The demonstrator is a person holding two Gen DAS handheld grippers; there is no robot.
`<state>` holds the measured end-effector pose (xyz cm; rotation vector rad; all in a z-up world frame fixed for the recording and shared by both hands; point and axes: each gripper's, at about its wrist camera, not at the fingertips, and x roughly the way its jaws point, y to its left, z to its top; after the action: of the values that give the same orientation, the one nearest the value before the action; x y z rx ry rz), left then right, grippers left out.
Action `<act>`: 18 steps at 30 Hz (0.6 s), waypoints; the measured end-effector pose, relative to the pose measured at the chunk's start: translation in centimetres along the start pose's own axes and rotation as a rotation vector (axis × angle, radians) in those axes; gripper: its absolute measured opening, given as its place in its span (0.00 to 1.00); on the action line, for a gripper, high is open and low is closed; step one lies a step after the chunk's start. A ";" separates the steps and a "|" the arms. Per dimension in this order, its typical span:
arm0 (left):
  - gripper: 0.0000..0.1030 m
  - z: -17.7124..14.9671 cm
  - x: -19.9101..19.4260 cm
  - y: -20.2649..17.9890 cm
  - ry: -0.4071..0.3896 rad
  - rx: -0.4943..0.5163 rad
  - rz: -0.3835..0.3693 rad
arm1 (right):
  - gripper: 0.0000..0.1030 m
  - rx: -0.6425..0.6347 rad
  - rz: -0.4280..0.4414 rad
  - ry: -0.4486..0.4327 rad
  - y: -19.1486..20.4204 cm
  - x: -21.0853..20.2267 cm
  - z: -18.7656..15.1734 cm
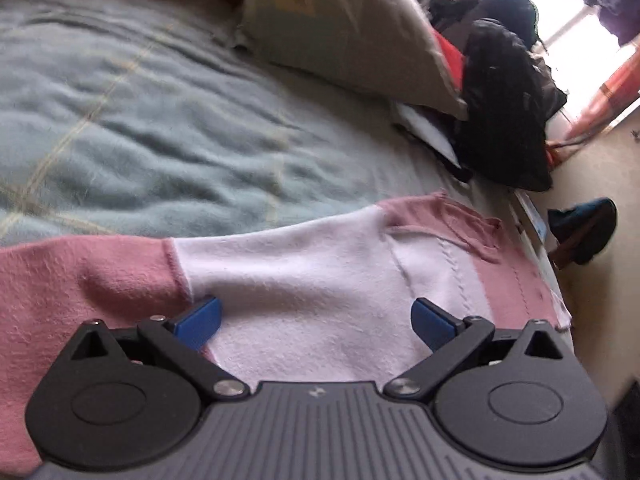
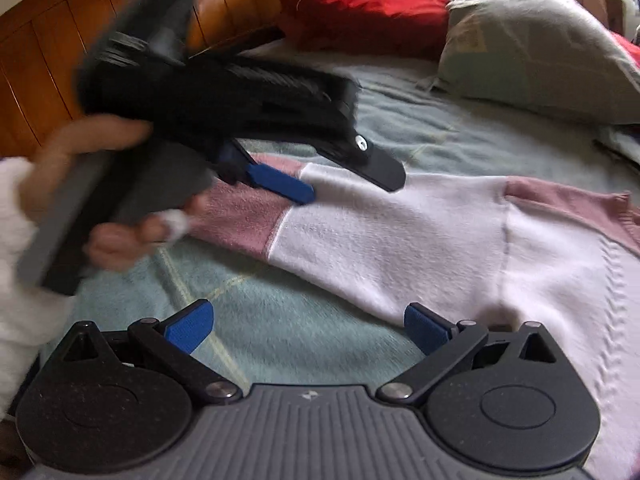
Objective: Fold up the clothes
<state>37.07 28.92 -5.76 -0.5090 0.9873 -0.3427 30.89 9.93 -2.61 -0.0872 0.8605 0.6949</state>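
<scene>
Sweater (image 2: 400,240), pink and white, spread flat on a blue-green blanket (image 1: 140,120), sleeve stretched out to the left. Left gripper (image 1: 316,318): fingers wide apart, hovering over the white part of the sleeve next to the pink cuff, nothing held. Right gripper (image 2: 306,326): fingers apart, empty, at the near edge under the sleeve. Far side: grey pillow (image 1: 352,32), red cushion (image 2: 360,4). Step judged: reaching for the sleeve, first fold not begun. Next: pinch the cuff, carry it across the body
</scene>
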 end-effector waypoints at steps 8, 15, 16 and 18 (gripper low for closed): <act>0.97 -2.0 -3.9 1.0 -0.016 -0.040 0.054 | 1.00 0.055 0.002 -0.042 -1.3 -4.2 -2.0; 0.97 1.7 -0.1 -1.4 -0.035 -0.076 -0.055 | 1.00 0.077 -0.044 -0.077 -2.2 -7.0 -3.0; 0.97 2.0 0.7 -1.4 -0.031 -0.086 -0.055 | 1.00 0.083 -0.050 -0.085 -2.4 -7.5 -3.1; 0.97 2.1 2.2 -0.6 -0.008 -0.120 -0.035 | 1.00 0.096 -0.051 -0.088 -3.0 -8.0 -3.5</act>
<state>39.97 27.86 -6.06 -0.6371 0.9962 -0.3140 26.72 2.18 0.29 0.0076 0.8029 0.6040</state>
